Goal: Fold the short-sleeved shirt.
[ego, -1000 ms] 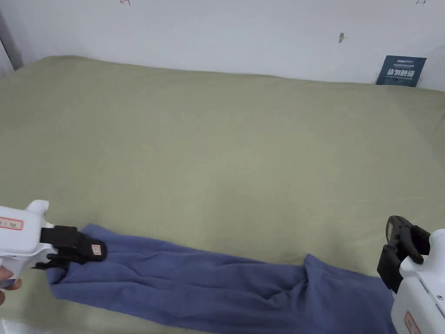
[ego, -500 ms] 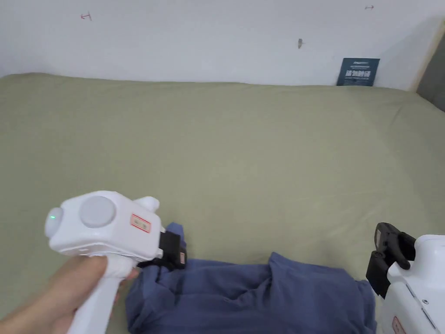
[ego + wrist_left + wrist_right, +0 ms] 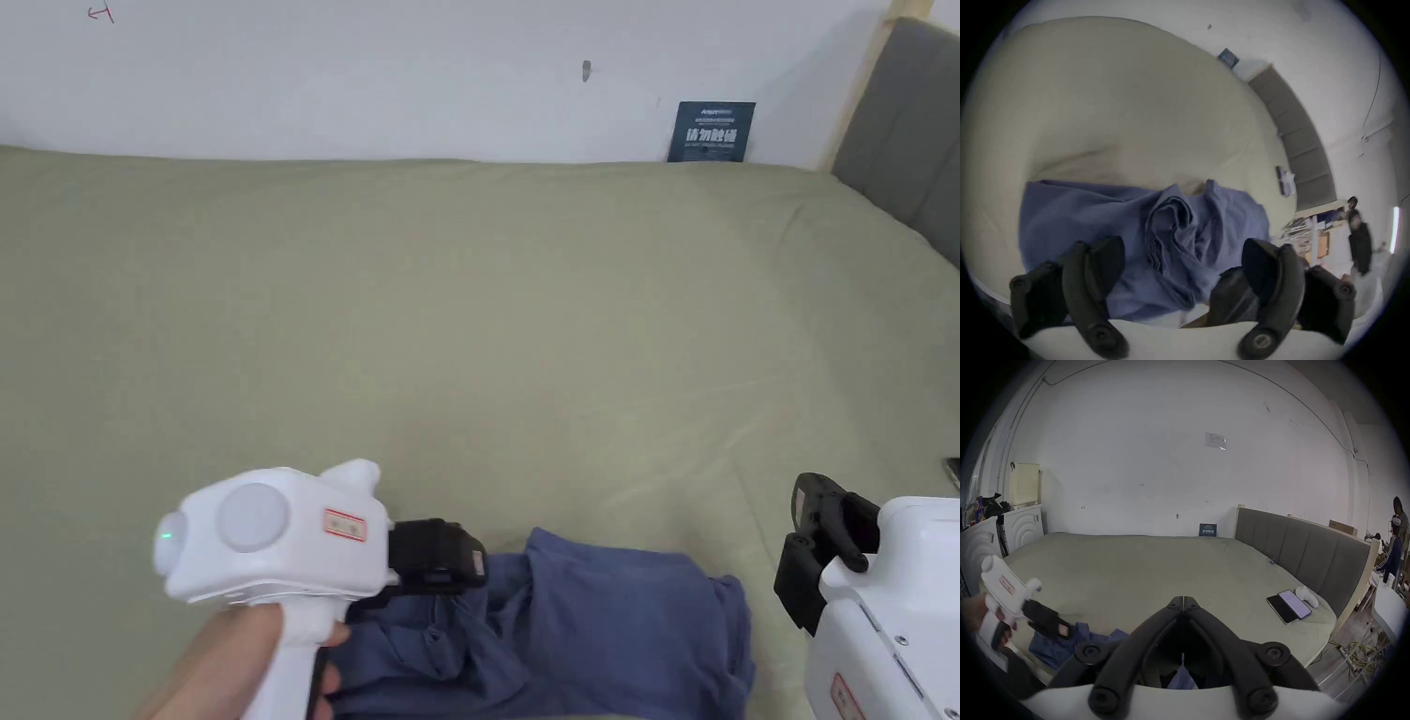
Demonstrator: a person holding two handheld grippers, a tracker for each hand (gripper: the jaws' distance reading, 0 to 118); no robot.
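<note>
Loosely bunched shirt (image 3: 600, 628) on bed (image 3: 487, 309)

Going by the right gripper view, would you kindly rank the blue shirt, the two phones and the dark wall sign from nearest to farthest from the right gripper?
1. Blue shirt, just left of the right gripper, at the bed's near edge.
2. Two phones, right, beside the headboard.
3. Dark wall sign, far side, against the wall.

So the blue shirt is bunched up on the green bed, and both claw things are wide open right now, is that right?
Not quite. The left gripper is open over the blue shirt on the green bed, but the right gripper is shut: the right gripper view shows its jaw tips meeting.
</note>
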